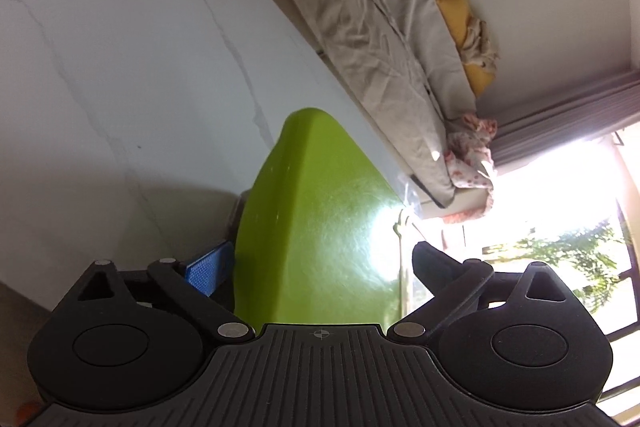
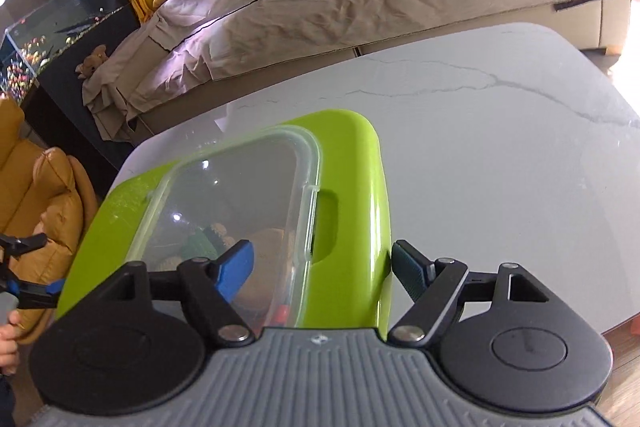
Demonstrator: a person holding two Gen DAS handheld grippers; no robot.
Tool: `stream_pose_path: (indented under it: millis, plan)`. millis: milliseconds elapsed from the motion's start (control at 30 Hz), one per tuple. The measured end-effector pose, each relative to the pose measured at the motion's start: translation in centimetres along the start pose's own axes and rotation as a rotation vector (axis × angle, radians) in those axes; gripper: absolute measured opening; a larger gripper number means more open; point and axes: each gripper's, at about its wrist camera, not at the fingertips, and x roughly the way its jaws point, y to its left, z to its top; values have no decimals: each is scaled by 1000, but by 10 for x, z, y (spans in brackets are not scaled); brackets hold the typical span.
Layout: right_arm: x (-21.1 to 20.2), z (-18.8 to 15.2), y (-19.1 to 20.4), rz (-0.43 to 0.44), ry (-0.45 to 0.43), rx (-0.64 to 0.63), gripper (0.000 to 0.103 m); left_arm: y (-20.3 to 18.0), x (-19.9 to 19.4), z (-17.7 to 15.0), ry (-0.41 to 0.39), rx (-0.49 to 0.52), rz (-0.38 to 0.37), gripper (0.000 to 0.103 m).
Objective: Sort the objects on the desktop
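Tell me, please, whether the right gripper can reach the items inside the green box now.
Probably not: the clear lid covers the green box, shutting the right gripper off from the items.

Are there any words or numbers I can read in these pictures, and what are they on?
No words or numbers can be read.
Green box: no label shows.
Clear lid: no writing.
Hand-held gripper body: only a small round crosshair mark, no letters.
Fish tank: no readable text.
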Motion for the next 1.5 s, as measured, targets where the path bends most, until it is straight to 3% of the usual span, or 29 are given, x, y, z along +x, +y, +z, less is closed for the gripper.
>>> stream_pose_path:
  millis: [67,167,300,567,1000,1100,1200,1300,1400,1500]
  plan:
    - [2,-2,-17,65,6,82,66,2,12,0,13,-21,1,99]
    - [1,-3,-35,137,9,151,63,1,26,-3,41,-19,18,97]
    - [-7,-11,-42,128,-7,147,63,-16,32,-18,68,97,89,94]
    - [-6,-17,-54,129,-47,145,63,-25,45,-14,48,139,162,95]
    - [18,6,-56,94,-98,149,63,-31,72,21,27,104,152,94]
    - [22,11,-57,96,-99,169,63,-28,66,22,29,59,107,92]
    - [16,7,-56,96,-120,182,63,-33,50,12,27,51,60,89]
    - [7,7,-55,88,-168,177,63,-47,36,-4,31,92,11,79]
    - [10,17,-61,92,-162,181,63,-57,31,-27,42,147,52,80]
    - [19,22,-67,105,-113,168,63,-44,31,-47,68,98,64,80]
